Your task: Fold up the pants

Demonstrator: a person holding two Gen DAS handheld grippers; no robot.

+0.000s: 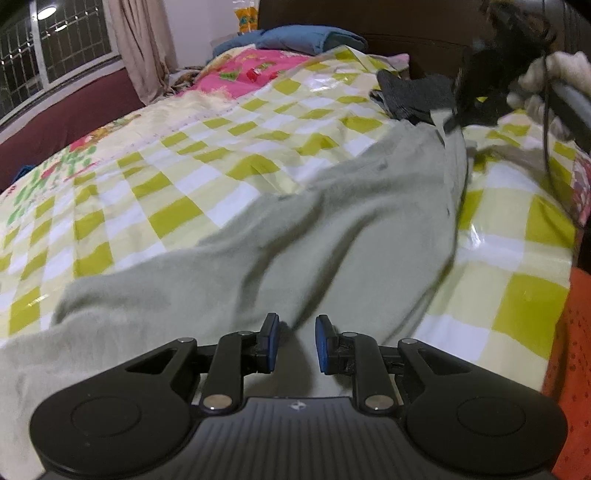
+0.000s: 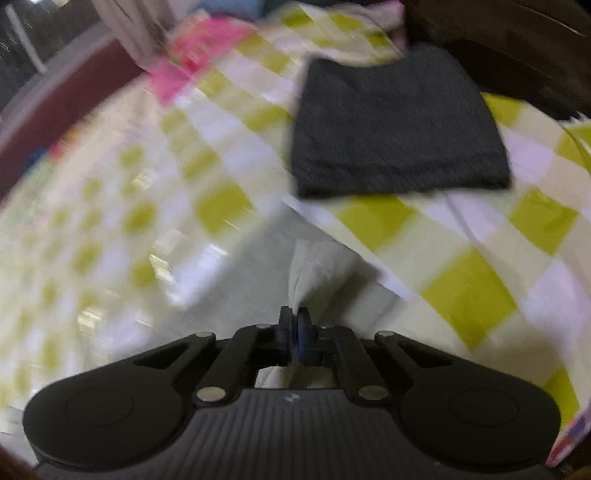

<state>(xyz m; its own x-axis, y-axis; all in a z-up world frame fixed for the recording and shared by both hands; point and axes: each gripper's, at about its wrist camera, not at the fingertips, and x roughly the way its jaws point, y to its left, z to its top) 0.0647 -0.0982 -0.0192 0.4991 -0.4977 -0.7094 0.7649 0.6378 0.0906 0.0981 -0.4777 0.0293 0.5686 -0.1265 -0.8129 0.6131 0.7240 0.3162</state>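
Yellow-and-white checked plastic sheeting (image 1: 207, 155) covers a bed, seen first from the left wrist camera, with a barred window (image 1: 55, 48) and a beige curtain (image 1: 142, 44) at the far left and a dark headboard (image 1: 388, 22) at the far end. A pink printed blanket (image 1: 251, 70) and a folded blue cloth (image 1: 299, 37) lie near that end. Pale green pants (image 1: 332, 229) stretch across the sheeting from the lower left up toward the upper right, loosely creased. The left tool (image 1: 296, 343) sits low over the near part of the pants, its blue-padded fingers (image 1: 272, 341) standing apart with a clear gap and nothing between them. At the upper right the right tool (image 1: 476, 99) reaches the far end of the pants, carried by a hand in a light glove (image 1: 554, 74). A folded dark grey garment (image 1: 410, 96) lies just beside it. An orange cloth (image 1: 572, 350) shows at the right edge.

From the right wrist camera, which is blurred, the same checked sheeting (image 2: 469, 291) fills the frame. The right tool (image 2: 294, 328) has its fingers pressed together on a pinched peak of the pale green pants (image 2: 314, 269), which rises from the fabric spread below. The folded dark grey garment (image 2: 399, 129) lies flat on the sheeting ahead, apart from the pants. The pink blanket (image 2: 192, 59) smears across the upper left.
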